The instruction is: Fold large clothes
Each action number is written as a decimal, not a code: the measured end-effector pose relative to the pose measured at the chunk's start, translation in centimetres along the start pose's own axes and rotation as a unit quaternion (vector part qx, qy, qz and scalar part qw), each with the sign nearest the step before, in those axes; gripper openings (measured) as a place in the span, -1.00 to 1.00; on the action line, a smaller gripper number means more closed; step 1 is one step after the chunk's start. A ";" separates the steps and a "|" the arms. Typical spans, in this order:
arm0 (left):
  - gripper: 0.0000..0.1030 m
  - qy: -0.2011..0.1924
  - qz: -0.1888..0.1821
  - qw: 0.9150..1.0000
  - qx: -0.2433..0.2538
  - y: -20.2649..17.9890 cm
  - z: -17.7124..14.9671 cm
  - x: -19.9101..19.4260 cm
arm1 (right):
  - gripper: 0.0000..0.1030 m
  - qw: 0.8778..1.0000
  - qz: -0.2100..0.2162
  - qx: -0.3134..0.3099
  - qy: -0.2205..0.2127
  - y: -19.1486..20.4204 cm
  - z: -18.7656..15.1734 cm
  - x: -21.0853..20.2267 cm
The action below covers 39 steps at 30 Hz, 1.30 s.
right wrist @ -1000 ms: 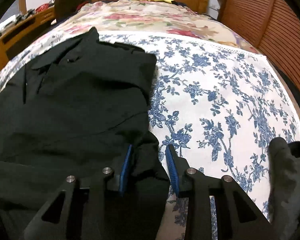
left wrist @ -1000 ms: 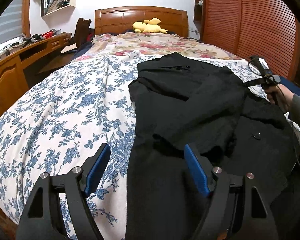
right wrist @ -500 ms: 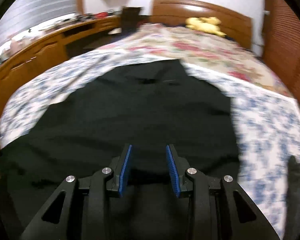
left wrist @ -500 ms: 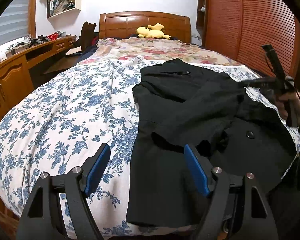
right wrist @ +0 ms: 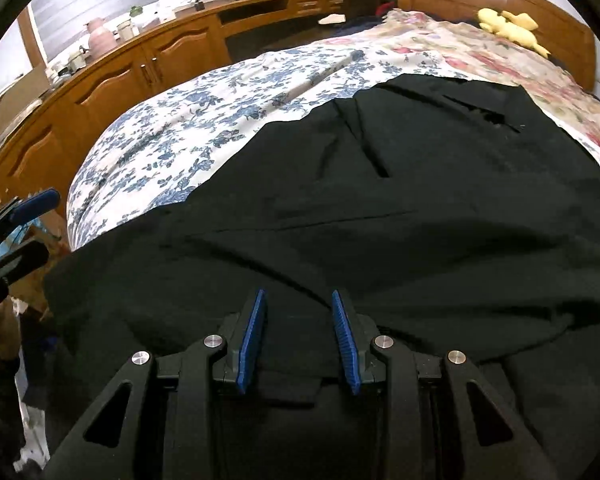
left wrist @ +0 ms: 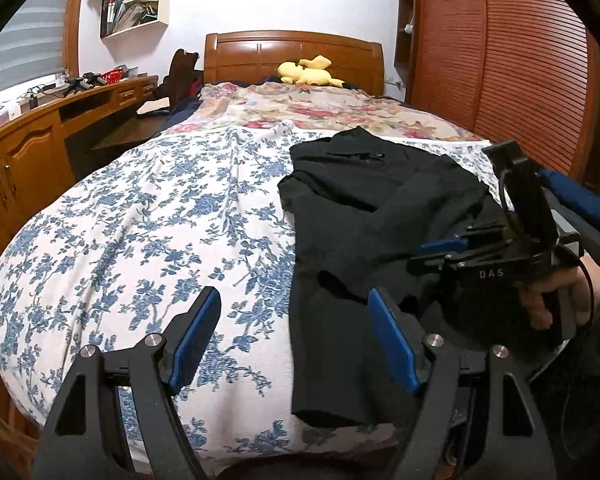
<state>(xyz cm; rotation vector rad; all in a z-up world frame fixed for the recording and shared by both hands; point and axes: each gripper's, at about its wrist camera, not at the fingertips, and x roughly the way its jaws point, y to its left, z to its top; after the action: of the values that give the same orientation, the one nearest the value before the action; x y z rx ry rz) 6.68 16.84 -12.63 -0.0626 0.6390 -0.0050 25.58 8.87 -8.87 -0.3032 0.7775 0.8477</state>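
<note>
A large black garment (left wrist: 360, 208) lies on the right half of the bed, collar towards the headboard. In the right wrist view the garment (right wrist: 380, 200) fills most of the frame. My right gripper (right wrist: 299, 296) is shut on a thick fold of its near edge, which rises to the blue pads. From the left wrist view, that gripper (left wrist: 436, 252) hovers over the garment's right side, held by a hand (left wrist: 548, 296). My left gripper (left wrist: 294, 300) stands open above the foot of the bed, straddling the garment's left edge, nothing in it.
The bed has a blue-flowered cover (left wrist: 160, 220) and a yellow plush toy (left wrist: 308, 74) by the headboard. A wooden desk with cupboards (left wrist: 40, 128) runs along the left. A slatted wardrobe (left wrist: 500, 60) stands on the right.
My right gripper has swung from the garment's far right edge in over it towards the left, carrying fabric along. The left gripper has drawn back a little from the bed.
</note>
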 end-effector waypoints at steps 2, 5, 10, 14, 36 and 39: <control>0.49 -0.002 -0.002 1.000 -0.001 0.2 0.0 -0.2 | -0.30 1.000 0.009 0.002 -0.002 0.8 0.5 -0.5; 0.49 0.000 -0.002 1.000 -0.001 0.3 -0.1 -0.2 | -0.30 1.000 0.001 -0.005 -0.004 1.6 0.1 -1.2; 0.49 0.004 0.001 1.000 -0.006 -0.1 -0.3 -0.4 | -0.30 1.000 -0.005 -0.012 -0.021 1.7 -0.9 -3.8; 0.49 0.008 0.001 1.000 0.002 -1.2 -0.4 -0.2 | -0.30 0.999 -0.025 -0.014 -0.042 1.0 -2.7 -7.0; 0.03 0.054 -0.005 0.998 0.019 -3.7 -2.0 1.6 | -0.04 0.972 -0.181 0.141 -0.059 -10.7 -17.9 -19.6; 0.03 0.065 0.001 0.998 0.013 -3.0 -2.7 1.8 | -0.04 0.970 -0.176 0.158 -0.048 -11.4 -18.7 -19.2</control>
<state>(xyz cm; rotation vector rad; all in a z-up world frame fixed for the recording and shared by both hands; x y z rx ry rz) 6.56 13.60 -15.69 -0.0361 0.7684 -0.0163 17.21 -19.02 -8.58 -0.1097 0.7270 0.3923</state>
